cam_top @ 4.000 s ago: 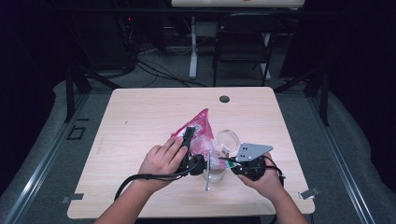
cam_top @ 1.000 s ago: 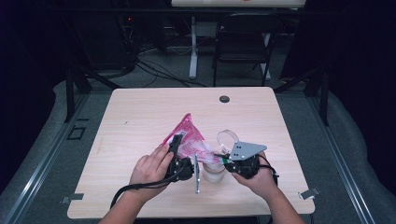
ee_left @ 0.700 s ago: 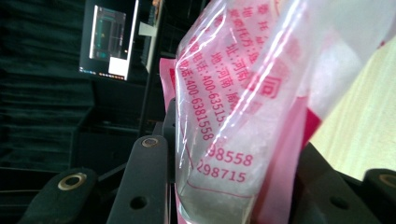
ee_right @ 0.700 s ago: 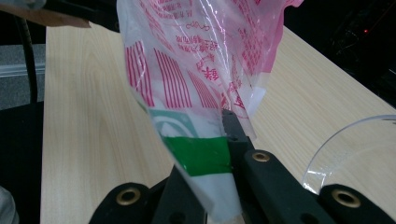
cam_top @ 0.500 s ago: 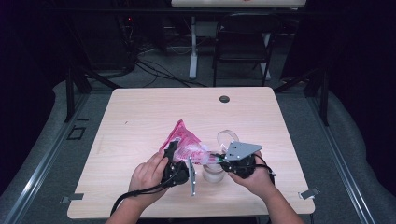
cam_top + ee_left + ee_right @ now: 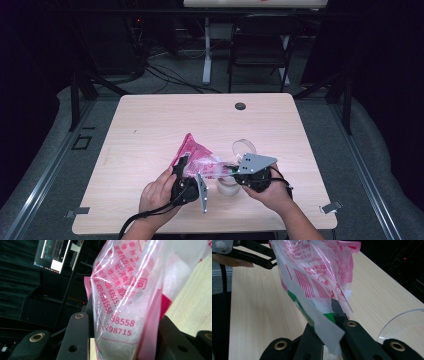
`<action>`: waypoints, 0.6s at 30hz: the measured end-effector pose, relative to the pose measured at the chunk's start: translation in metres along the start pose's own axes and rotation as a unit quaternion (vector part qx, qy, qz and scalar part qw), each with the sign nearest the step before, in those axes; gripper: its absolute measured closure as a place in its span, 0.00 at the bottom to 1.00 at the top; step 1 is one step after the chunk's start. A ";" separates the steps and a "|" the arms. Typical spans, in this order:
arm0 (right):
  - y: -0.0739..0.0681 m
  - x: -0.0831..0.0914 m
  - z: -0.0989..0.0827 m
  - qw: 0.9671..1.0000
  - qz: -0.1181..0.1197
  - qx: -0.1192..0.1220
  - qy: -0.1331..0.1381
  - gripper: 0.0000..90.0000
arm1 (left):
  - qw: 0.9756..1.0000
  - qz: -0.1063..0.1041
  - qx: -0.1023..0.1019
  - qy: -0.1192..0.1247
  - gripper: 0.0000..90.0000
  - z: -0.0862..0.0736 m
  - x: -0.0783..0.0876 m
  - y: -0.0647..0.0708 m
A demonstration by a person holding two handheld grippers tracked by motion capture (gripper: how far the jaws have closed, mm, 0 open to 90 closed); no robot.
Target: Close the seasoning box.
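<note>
A pink and clear printed plastic bag (image 6: 200, 159) of white granules hangs tilted between both grippers near the table's front edge. My left gripper (image 6: 183, 163) is shut on the bag's full body (image 6: 125, 302), one jaw on each side of it (image 6: 122, 317). From the right, my right gripper (image 6: 229, 170) is shut on the bag's green and white edge strip (image 6: 322, 325), its jaws pinched together (image 6: 325, 317). Below the bag's lower end stands a small clear cup (image 6: 227, 187). The bag (image 6: 317, 270) hides the left gripper's pads.
A clear round lid (image 6: 243, 147) lies just behind the right gripper, its rim (image 6: 404, 327) close to the jaws. The wooden table (image 6: 150, 125) has a black grommet (image 6: 240, 106) at the back. A chair (image 6: 260, 45) stands beyond the table.
The left gripper and the bag have come down and toward the near left, so the bag now hangs lower over the cup. The right gripper has stayed put.
</note>
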State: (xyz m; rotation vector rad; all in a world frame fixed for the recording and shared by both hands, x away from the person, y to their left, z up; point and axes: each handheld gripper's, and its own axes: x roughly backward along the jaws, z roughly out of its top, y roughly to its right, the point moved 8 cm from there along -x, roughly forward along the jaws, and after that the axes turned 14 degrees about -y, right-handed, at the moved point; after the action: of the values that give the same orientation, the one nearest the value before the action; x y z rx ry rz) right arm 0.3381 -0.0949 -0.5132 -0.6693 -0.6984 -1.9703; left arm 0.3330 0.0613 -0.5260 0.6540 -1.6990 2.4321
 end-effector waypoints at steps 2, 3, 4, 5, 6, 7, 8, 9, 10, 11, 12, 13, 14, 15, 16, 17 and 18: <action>0.000 -0.001 -0.001 1.000 -0.002 0.002 -0.003 1.00 | 1.000 -0.002 0.001 0.001 0.75 0.000 -0.001 0.000; 0.000 -0.001 -0.001 1.000 -0.003 0.004 -0.006 1.00 | 1.000 -0.006 0.002 -0.001 0.76 -0.001 -0.001 0.000; -0.001 -0.002 -0.001 1.000 -0.003 0.005 -0.007 1.00 | 1.000 -0.007 0.005 -0.002 0.77 -0.001 -0.002 0.000; -0.001 -0.003 -0.001 1.000 -0.003 0.007 -0.008 1.00 | 1.000 -0.010 0.007 -0.001 0.77 -0.002 -0.003 0.000; -0.002 -0.003 -0.001 1.000 0.000 0.009 -0.009 1.00 | 1.000 -0.012 0.009 -0.003 0.78 -0.002 -0.003 0.000; -0.003 -0.004 -0.002 1.000 0.003 0.011 -0.011 0.99 | 1.000 -0.014 0.011 -0.005 0.78 -0.003 -0.004 0.000; -0.003 -0.005 -0.002 1.000 0.004 0.012 -0.011 0.99 | 1.000 -0.017 0.012 -0.006 0.78 -0.004 -0.005 0.001; -0.003 -0.005 -0.002 1.000 0.004 0.012 -0.011 0.99 | 1.000 -0.022 0.015 -0.007 0.79 -0.005 -0.006 0.002; -0.003 -0.004 -0.002 1.000 0.005 0.011 -0.011 0.98 | 0.999 -0.029 0.020 -0.009 0.79 -0.006 -0.007 0.003; -0.003 -0.004 -0.002 1.000 0.006 0.010 -0.010 0.97 | 0.999 -0.032 0.023 -0.008 0.79 -0.006 -0.008 0.004; -0.002 -0.003 -0.002 1.000 0.003 0.010 -0.008 0.95 | 0.999 -0.034 0.023 -0.009 0.79 -0.006 -0.009 0.005; -0.001 -0.002 -0.002 1.000 0.004 0.008 -0.004 0.92 | 0.999 -0.039 0.026 -0.010 0.79 -0.007 -0.010 0.006; 0.000 -0.002 -0.001 1.000 0.005 0.006 -0.001 0.90 | 0.999 -0.043 0.026 -0.011 0.80 -0.007 -0.010 0.007; -0.001 -0.001 -0.001 1.000 0.009 0.006 0.000 0.88 | 0.998 -0.048 0.027 -0.014 0.80 -0.008 -0.011 0.009; -0.001 -0.001 -0.001 1.000 0.010 0.006 0.001 0.86 | 0.998 -0.058 0.037 -0.013 0.80 -0.008 -0.013 0.011; -0.001 0.000 -0.001 1.000 0.011 0.005 0.004 0.84 | 0.997 -0.062 0.040 -0.012 0.80 -0.008 -0.014 0.012; -0.001 0.000 -0.001 1.000 0.011 0.006 0.004 0.82 | 0.996 -0.070 0.044 -0.012 0.80 -0.008 -0.015 0.013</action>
State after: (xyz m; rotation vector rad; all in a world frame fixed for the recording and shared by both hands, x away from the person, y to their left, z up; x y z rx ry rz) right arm 0.3372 -0.0950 -0.5138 -0.6589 -0.6942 -1.9475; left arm 0.3395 0.0660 -0.5458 0.7884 -1.5054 2.4228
